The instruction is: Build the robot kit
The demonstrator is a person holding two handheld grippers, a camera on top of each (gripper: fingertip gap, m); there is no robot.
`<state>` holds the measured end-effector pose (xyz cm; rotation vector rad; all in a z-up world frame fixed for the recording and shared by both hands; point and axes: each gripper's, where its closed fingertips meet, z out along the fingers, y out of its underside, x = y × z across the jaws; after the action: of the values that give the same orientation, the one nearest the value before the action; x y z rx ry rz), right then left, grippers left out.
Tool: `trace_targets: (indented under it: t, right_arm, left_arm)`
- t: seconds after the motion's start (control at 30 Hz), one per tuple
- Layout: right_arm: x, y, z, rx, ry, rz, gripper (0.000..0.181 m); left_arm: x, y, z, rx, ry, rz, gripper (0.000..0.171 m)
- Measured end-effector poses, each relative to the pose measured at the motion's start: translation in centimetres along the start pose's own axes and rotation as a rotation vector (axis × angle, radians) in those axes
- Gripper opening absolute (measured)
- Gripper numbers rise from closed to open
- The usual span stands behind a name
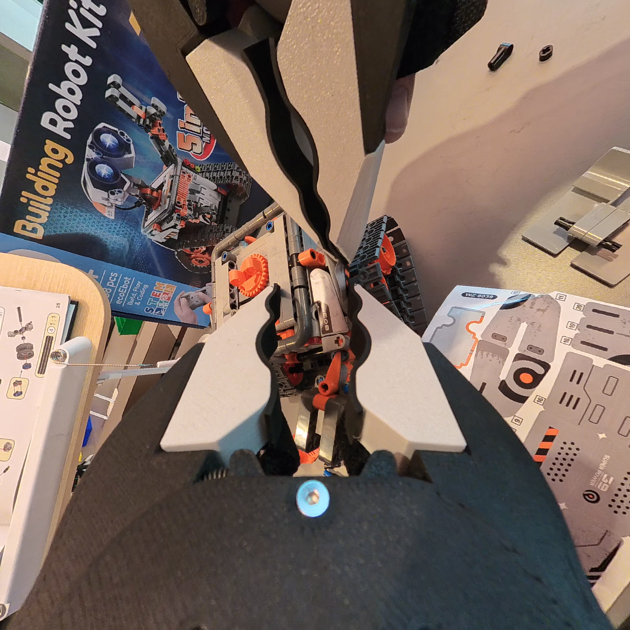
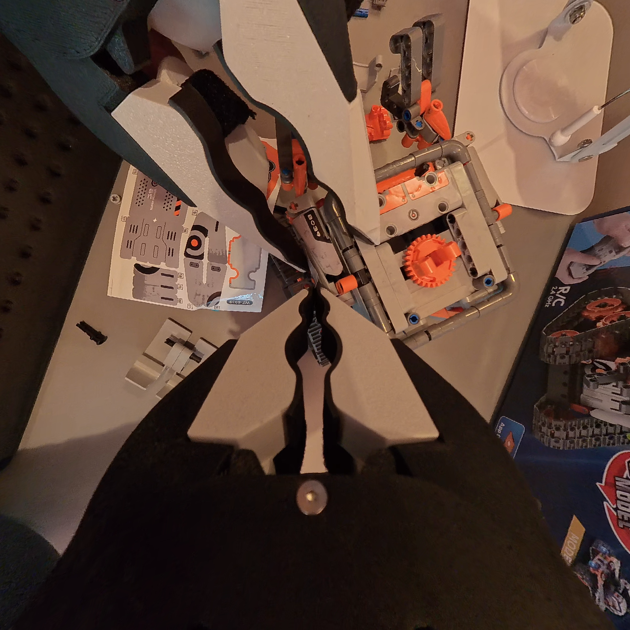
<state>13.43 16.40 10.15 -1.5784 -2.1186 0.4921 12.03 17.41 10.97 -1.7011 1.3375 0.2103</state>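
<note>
A grey and orange brick-built robot model point(image 1: 327, 306) with black tracks lies on the tan table. My left gripper point(image 1: 315, 293) is shut on its body, one finger on each side of a white curved panel and grey pipes. It also shows in the right wrist view point(image 2: 335, 254), reaching in from above the model point(image 2: 433, 259). My right gripper point(image 2: 312, 289) is shut, its tips touching the model's side by the ribbed track point(image 2: 317, 341). It comes in from the top of the left wrist view point(image 1: 341, 260). Whether it pinches anything thin is hidden.
A sticker sheet point(image 1: 545, 375) point(image 2: 184, 252) lies beside the model. A blue kit box point(image 1: 102, 153) point(image 2: 579, 375) is on the other side. Grey plates with a black pin point(image 1: 593, 231) point(image 2: 170, 354), a loose black pin point(image 2: 92, 332), a grey-orange sub-assembly point(image 2: 416, 85), a booklet point(image 1: 20, 358) and a white stand base point(image 2: 531, 102) are around. Less than 4 cm separates the two grippers' tips.
</note>
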Motion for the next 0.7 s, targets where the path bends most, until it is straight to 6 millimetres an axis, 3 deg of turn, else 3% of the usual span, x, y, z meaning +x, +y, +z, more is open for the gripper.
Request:
trace_targets:
  t: [0.33, 0.7]
  right_arm:
    - [-0.32, -0.08, -0.07, -0.001, -0.016, 0.042, 0.009]
    - [0.31, 0.1, -0.05, -0.077, 0.072, 0.071, 0.002]
  left_arm:
    - [-0.17, 0.1, 0.14, 0.006, -0.009, 0.005, 0.036]
    - [-0.28, 0.08, 0.29, 0.01, -0.014, 0.011, 0.035]
